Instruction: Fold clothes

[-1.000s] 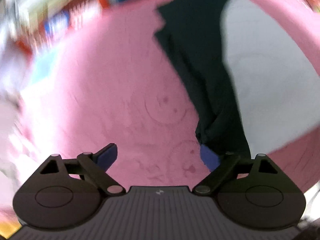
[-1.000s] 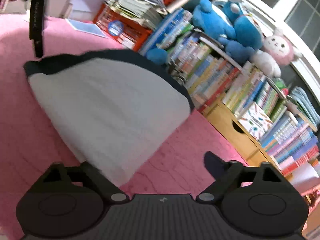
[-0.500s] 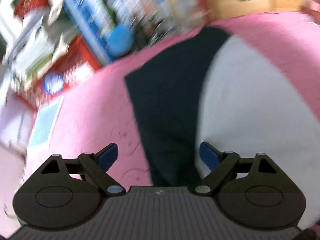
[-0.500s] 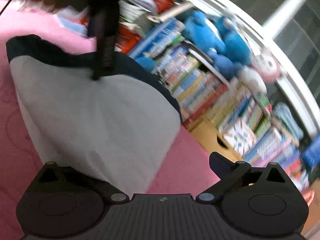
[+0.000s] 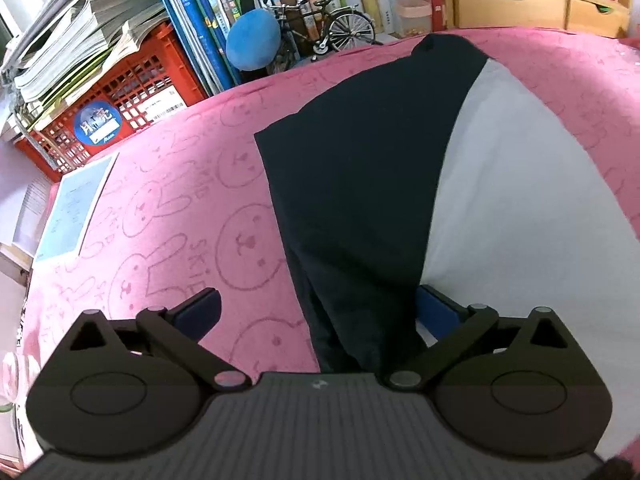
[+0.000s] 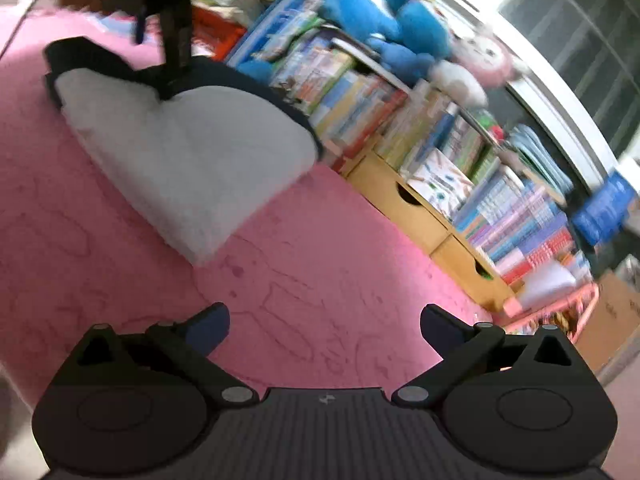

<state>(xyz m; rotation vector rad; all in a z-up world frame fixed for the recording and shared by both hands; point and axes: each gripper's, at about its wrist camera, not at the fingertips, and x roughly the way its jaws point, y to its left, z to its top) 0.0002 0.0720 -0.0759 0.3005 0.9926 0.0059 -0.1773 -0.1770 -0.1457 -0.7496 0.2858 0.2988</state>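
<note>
A folded white garment (image 5: 528,184) with a navy sleeve (image 5: 360,160) across it lies on the pink bunny-print cloth (image 5: 168,200). My left gripper (image 5: 316,312) is open, low over the near end of the navy sleeve, which bunches between the fingers; neither blue pad presses it. In the right wrist view the same garment (image 6: 192,152) lies folded at upper left, with the left gripper (image 6: 176,40) standing on its far edge. My right gripper (image 6: 324,324) is open and empty above bare pink cloth (image 6: 320,272), short of the garment.
A red crate (image 5: 120,96) of papers, a row of books, a blue plush (image 5: 252,40) and a model bicycle (image 5: 328,28) line the far edge. A light blue booklet (image 5: 76,208) lies at the left. Wooden drawers (image 6: 420,216) and shelves with plush toys (image 6: 380,16) stand right.
My left gripper swung up from looking down at the cloth and now sits over the sleeve end. My right gripper pulled back off the white garment, which now lies clear of its fingers.
</note>
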